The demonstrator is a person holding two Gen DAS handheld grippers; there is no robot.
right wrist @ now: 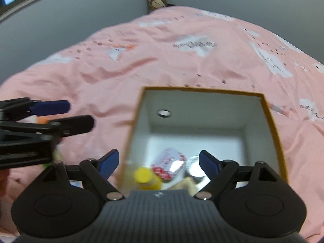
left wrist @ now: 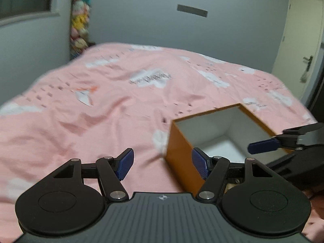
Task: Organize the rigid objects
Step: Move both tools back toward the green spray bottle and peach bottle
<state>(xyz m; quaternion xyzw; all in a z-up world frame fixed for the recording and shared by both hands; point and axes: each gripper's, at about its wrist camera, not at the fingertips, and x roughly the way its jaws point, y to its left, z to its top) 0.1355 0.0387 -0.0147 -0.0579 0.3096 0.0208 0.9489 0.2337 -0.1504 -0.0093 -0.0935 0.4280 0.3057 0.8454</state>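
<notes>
An open orange box (right wrist: 273, 121) with a white inside stands on the pink bed; it also shows in the left wrist view (left wrist: 180, 151). Inside it lie a yellow-capped bottle (right wrist: 145, 177), a red-and-white tin (right wrist: 169, 165) and a silver-lidded jar (right wrist: 194, 167). My right gripper (right wrist: 159, 165) is open and empty, held over the box's near edge above these items. My left gripper (left wrist: 163, 164) is open and empty, just left of the box at its near left corner. Each gripper shows at the edge of the other's view.
The pink bedspread (left wrist: 101, 101) with white cloud prints spreads around the box. A grey wall stands behind the bed, with a column of plush toys (left wrist: 80, 26) in the corner. A white door (left wrist: 299, 40) is at the far right.
</notes>
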